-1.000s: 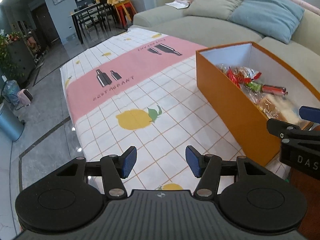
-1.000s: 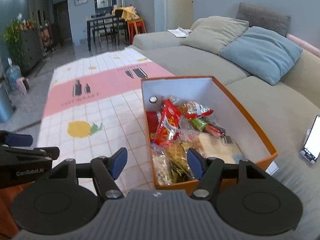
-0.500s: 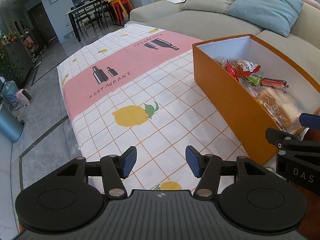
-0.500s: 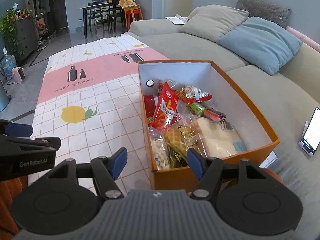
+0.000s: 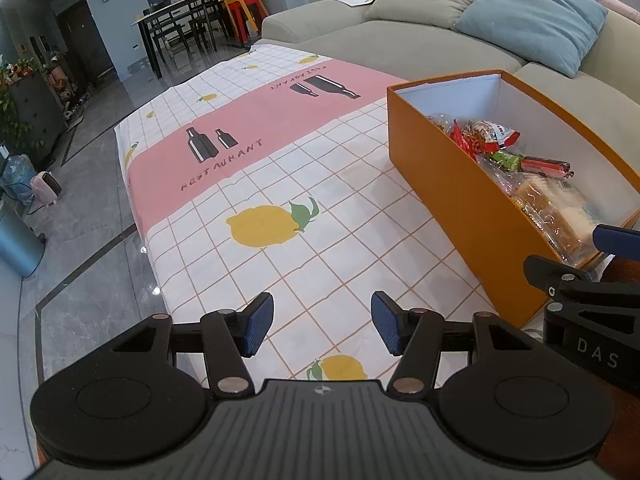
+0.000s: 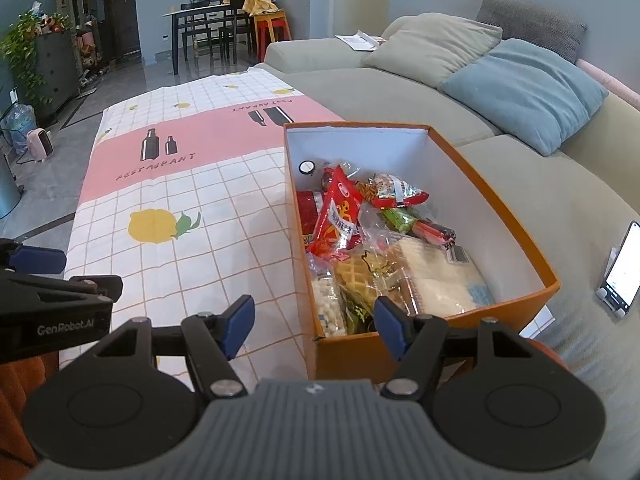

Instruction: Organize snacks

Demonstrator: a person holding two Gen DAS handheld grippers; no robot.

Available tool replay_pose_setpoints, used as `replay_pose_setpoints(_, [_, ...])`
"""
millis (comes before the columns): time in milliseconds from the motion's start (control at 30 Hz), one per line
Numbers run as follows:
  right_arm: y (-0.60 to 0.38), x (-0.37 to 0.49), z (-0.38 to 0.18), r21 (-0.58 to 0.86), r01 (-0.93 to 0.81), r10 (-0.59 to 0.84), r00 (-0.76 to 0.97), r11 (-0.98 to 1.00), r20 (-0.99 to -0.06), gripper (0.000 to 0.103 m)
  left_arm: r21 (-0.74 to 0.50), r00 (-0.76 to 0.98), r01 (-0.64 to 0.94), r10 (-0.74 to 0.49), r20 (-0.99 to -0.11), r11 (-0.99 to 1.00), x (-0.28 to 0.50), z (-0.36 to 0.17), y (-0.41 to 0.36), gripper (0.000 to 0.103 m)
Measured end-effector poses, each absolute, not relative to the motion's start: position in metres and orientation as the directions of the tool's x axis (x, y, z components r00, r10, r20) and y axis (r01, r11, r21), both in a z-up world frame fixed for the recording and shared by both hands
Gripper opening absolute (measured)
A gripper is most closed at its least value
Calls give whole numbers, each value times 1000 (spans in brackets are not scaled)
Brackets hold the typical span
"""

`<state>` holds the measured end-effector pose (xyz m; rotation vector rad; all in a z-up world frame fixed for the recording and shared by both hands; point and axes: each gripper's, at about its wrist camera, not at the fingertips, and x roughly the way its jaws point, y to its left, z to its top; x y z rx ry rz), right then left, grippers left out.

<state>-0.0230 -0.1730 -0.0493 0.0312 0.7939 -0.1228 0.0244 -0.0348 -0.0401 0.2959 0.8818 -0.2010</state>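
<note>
An orange box (image 6: 520, 216) with a white inside sits on the table's right side and holds several packed snacks: a red packet (image 6: 338, 216), a green and red stick (image 6: 420, 226), a waffle pack (image 6: 356, 276) and a pale bread bag (image 6: 436, 276). The same box (image 5: 448, 184) shows at the right of the left wrist view. My left gripper (image 5: 322, 328) hangs open over the checked tablecloth (image 5: 256, 176), left of the box, with nothing between its blue pads. My right gripper (image 6: 314, 326) is open above the box's near corner, holding nothing.
A grey sofa (image 6: 372, 92) with beige and blue cushions (image 6: 524, 88) runs along the table's far right. A phone (image 6: 622, 276) stands on the sofa seat beside the box. Grey tiled floor (image 5: 80, 216) lies left of the table. A dining table with chairs (image 6: 208, 28) stands far back.
Both views tipped a little lower over the first half second, so the box and cloth shifted in frame. Both grippers stayed open at the same width.
</note>
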Motion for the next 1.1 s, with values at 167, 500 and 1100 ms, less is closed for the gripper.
replay_pose_setpoints(167, [-170,-24,-48,-21,111,-93,702,994,-706,65,176,623,291,-47,-781,940,24,-40,-34,67])
replay_pose_setpoints(500, [-167,-25,-48,-25,97,-86,705,995,-704,65,173,621,283,-43,-783,943,24,-40,-31,67])
replay_pose_setpoints(1100, [-166,-25,-51,-32,88,-85,699,996,-710,65,172,621,283,-44,-783,944,24,-39,-29,67])
